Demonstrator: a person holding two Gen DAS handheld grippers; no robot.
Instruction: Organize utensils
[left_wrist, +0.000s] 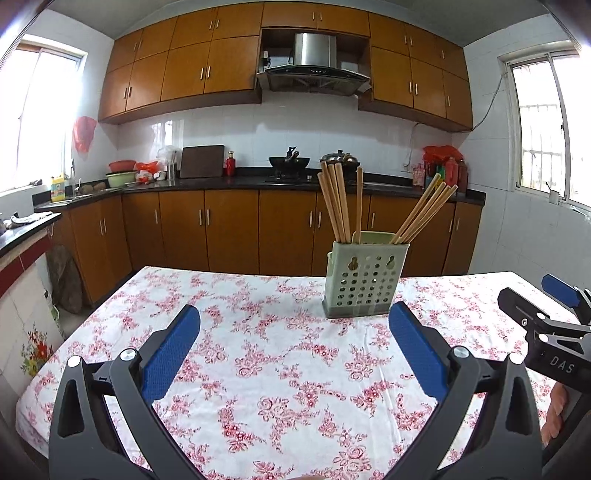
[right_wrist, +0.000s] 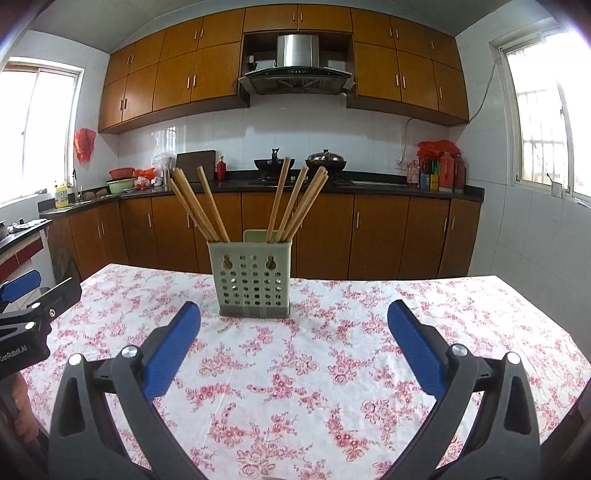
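A pale green perforated utensil holder (left_wrist: 364, 275) (right_wrist: 251, 275) stands upright on the floral tablecloth near the table's far edge. Several wooden chopsticks (left_wrist: 338, 201) (right_wrist: 295, 199) stand in it, fanned into a left and a right bunch. My left gripper (left_wrist: 294, 319) is open and empty, low over the cloth, with the holder just beyond its right finger. My right gripper (right_wrist: 294, 317) is open and empty, with the holder just beyond its left finger. Each gripper shows at the edge of the other's view, the right one in the left wrist view (left_wrist: 554, 317) and the left one in the right wrist view (right_wrist: 26, 314).
The table (left_wrist: 280, 369) (right_wrist: 332, 369) carries a white cloth with red flowers. Beyond it are brown kitchen cabinets (left_wrist: 229, 229), a dark counter with a wok (left_wrist: 289, 161), pots and bottles, and windows on both sides.
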